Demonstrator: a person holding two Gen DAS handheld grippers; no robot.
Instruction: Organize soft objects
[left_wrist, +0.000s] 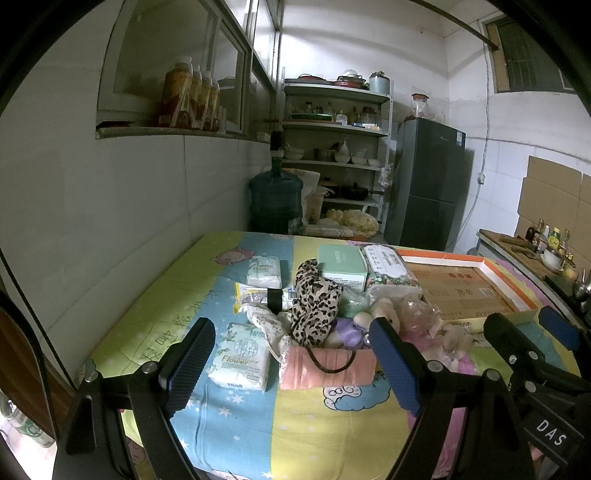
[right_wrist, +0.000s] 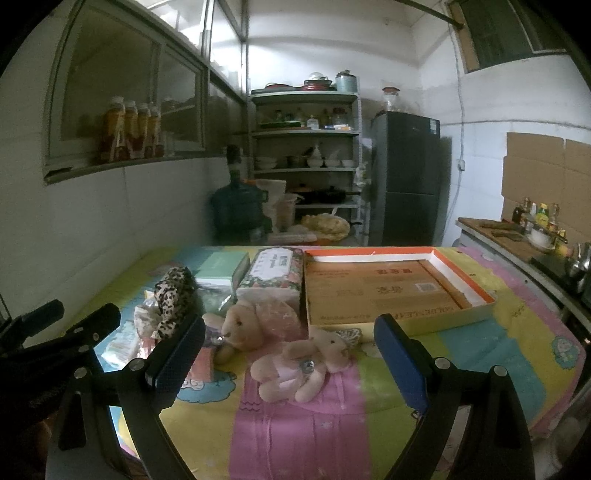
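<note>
A pile of soft things lies on the table's colourful cloth (left_wrist: 295, 428): a leopard-print cloth (left_wrist: 314, 306), a folded pink towel (left_wrist: 327, 367), a white "Flower" tissue pack (left_wrist: 240, 363), a purple toy (left_wrist: 347, 330). Two plush bunnies show in the right wrist view, one lying at the front (right_wrist: 303, 365), one behind it (right_wrist: 243, 325). An open shallow cardboard box (right_wrist: 391, 291) with an orange rim stands at the back right. My left gripper (left_wrist: 291, 373) is open, just before the towel and tissue pack. My right gripper (right_wrist: 291, 365) is open, straddling the front bunny.
A green box (left_wrist: 341, 266) and a floral tissue pack (left_wrist: 388, 269) stand behind the pile. A yellow snack packet (left_wrist: 255, 295) and a small white pack (left_wrist: 264, 271) lie left. Behind the table are a water jug (left_wrist: 275, 199), shelves (left_wrist: 332, 147) and a fridge (left_wrist: 424, 184).
</note>
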